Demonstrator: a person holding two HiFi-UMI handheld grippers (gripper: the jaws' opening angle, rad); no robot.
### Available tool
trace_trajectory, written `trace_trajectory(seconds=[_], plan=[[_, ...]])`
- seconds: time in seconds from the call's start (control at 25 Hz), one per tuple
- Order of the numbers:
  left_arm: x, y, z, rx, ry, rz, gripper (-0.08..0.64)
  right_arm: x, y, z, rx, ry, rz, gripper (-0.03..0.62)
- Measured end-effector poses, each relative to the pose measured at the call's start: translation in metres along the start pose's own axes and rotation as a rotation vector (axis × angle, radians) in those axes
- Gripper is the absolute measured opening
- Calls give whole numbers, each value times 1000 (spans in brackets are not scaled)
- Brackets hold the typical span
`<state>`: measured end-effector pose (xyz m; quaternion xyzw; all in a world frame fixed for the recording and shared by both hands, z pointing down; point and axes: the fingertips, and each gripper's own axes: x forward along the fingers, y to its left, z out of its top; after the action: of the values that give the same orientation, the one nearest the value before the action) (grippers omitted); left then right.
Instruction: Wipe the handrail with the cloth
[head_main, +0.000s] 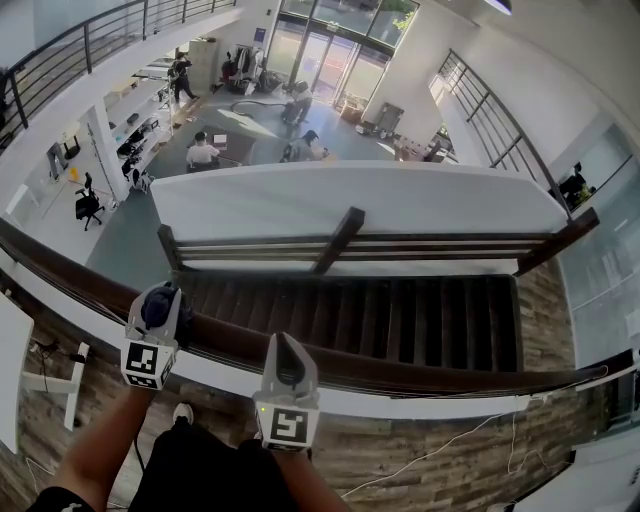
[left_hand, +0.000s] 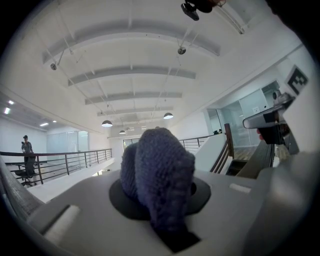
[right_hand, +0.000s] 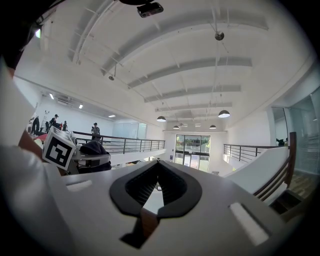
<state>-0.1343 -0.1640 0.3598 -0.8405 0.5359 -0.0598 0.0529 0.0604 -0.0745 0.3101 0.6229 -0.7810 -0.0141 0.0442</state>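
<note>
Dark stairs (head_main: 400, 320) drop away beyond a wooden handrail (head_main: 430, 372) that crosses the head view from 9 o'clock down towards 3 o'clock. At about 8 o'clock the left gripper (head_main: 162, 300) sits over the rail, its fingers pinching a bunched blue cloth (left_hand: 159, 175) that fills the space between them. At 6 o'clock the right gripper (head_main: 288, 352) lies across the rail, near the left one. Its pads (right_hand: 131, 189) seem to meet at the tips, holding nothing.
</note>
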Motion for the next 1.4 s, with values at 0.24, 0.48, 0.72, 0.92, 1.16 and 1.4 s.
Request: trace_trajectory(seconds=[0.24,0.48,0.72,0.92,1.16,1.4], plan=[[0,-11,1,1,-7,-2,63,-3,-8,-7,-1,24,6,2],[2,-20,2,-8,-10,2,63,-6,-12,-6,15,1,8,2],[2,-36,2,-4,-13,-18,63,-13,-14,-15,15,29,25,2],[4,-51,6,-14,-28,-42,63,-18,-21,-19,6,28,21,2],[11,-65,4,-8,-7,-38,64,-25,-36,-19,29,42,17,2],[12,-70,11,-23,-8,-28,84,-31,-45,-19,26,39,29,2]])
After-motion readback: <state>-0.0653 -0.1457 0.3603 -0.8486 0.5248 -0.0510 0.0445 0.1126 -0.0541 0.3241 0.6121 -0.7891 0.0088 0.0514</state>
